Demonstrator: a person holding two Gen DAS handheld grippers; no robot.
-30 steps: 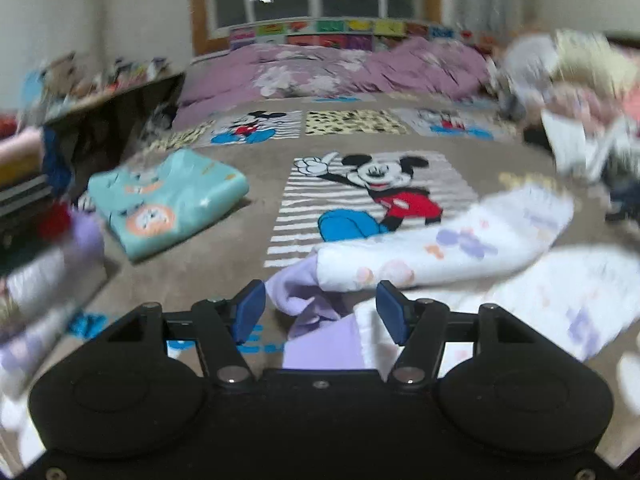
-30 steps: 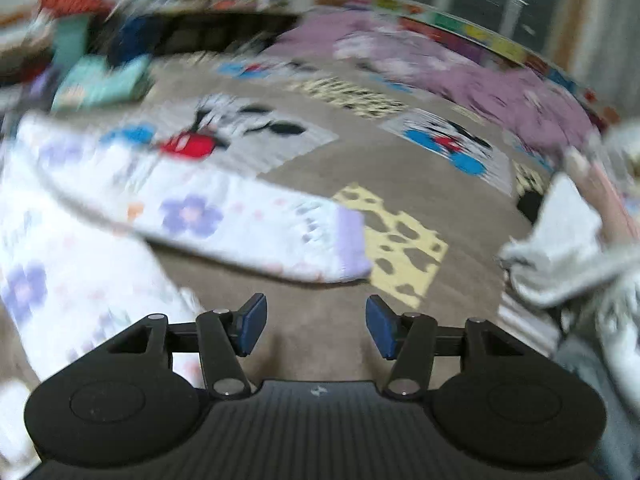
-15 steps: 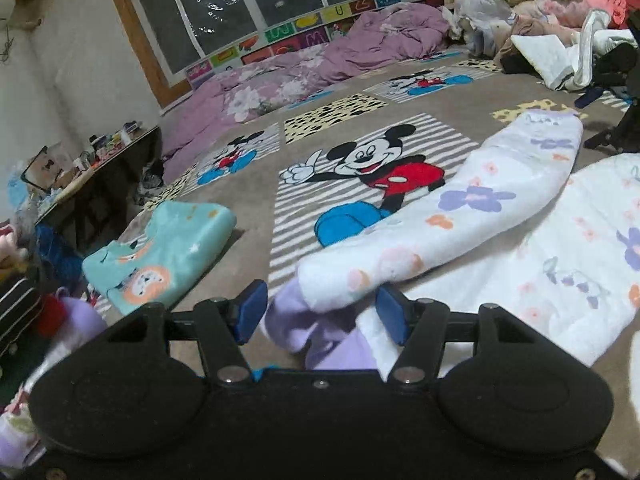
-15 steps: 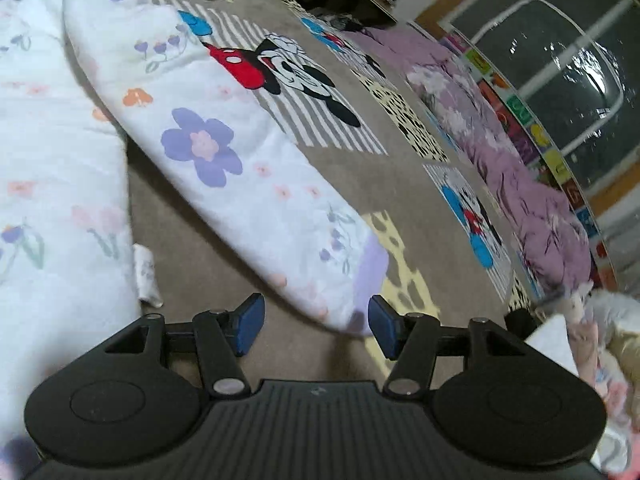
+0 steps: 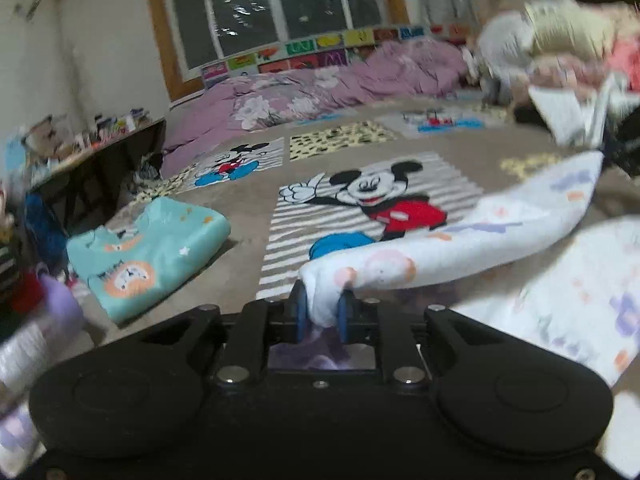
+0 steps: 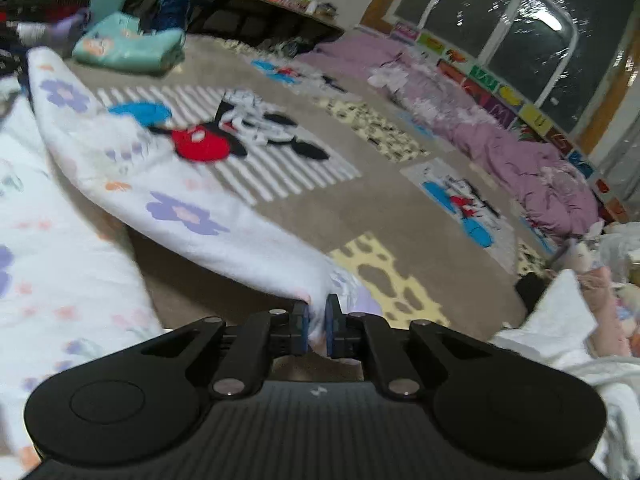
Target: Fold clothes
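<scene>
A white floral garment with purple cuffs lies on the Mickey Mouse carpet. One long sleeve or leg (image 5: 460,248) stretches between my two grippers and is lifted off the carpet. My left gripper (image 5: 320,312) is shut on its near end in the left wrist view. My right gripper (image 6: 316,326) is shut on the other end (image 6: 192,208) by the purple cuff in the right wrist view. The garment's body (image 5: 580,296) spreads flat to the right in the left view and to the left (image 6: 52,264) in the right view.
A folded teal garment (image 5: 148,252) lies on the carpet at left. Stacked clothes (image 5: 24,320) sit at the far left edge. A purple quilt (image 5: 320,92) runs under the window. A heap of unfolded clothes (image 5: 568,56) is at right, with a dark low shelf (image 5: 100,160) beyond.
Both grippers were open around the ends of the white sleeve; now both have shut on it and the piece has lifted off the carpet.
</scene>
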